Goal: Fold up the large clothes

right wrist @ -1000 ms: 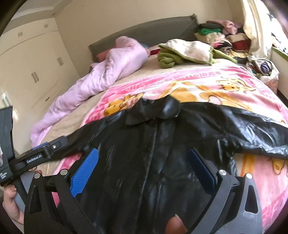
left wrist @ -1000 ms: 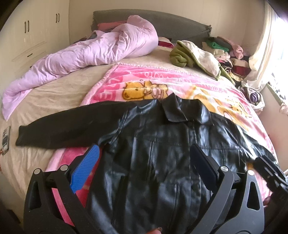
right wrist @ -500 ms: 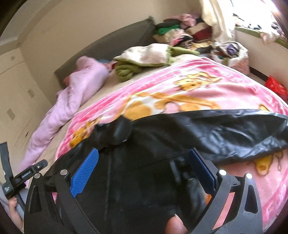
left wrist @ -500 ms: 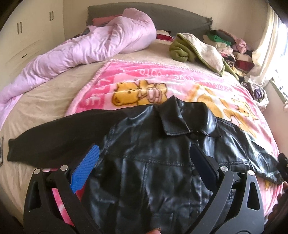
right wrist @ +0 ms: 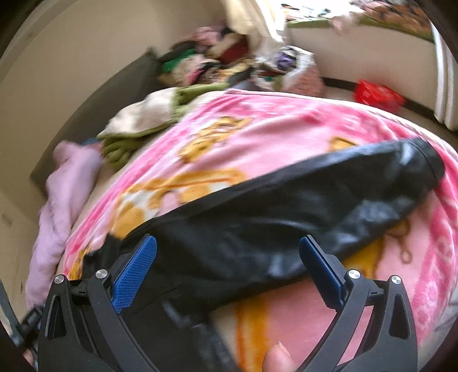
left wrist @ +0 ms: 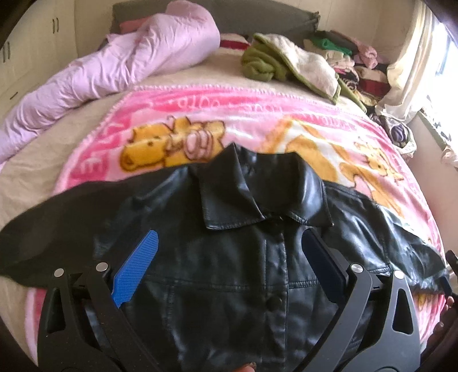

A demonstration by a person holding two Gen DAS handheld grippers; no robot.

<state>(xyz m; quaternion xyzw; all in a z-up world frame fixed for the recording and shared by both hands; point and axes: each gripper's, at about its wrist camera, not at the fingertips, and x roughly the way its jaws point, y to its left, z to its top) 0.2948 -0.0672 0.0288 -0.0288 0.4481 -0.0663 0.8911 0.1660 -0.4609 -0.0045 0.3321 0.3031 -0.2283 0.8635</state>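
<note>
Spread flat, front up, on pink cartoon blanket (left wrist: 249, 114) over bed: black leather jacket (left wrist: 229, 257), collar (left wrist: 257, 189) toward headboard (left wrist: 257, 14), sleeves out to both sides. Directly under L gripper (left wrist: 229, 251), chest and button placket seen between its blue pads (left wrist: 137, 266); jaws wide apart, nothing clamped, contact w/ fabric not determinable. Under R gripper (right wrist: 229, 257), jacket's right sleeve (right wrist: 329, 200) running out toward blanket edge, cuff (right wrist: 429, 168) past the tips; jaws likewise wide apart, empty. R view motion-blurred. Surroundings, far side of bed: lilac duvet (left wrist: 114, 63) bunched along left, green and cream garment (left wrist: 286, 63) near headboard, mixed clothes pile (left wrist: 352, 63) in corner by curtain (left wrist: 409, 77). Red item (right wrist: 377, 94) on floor, unclear what. Nothing lying on jacket. Fingertip (right wrist: 277, 357) at bottom edge, R view.
</note>
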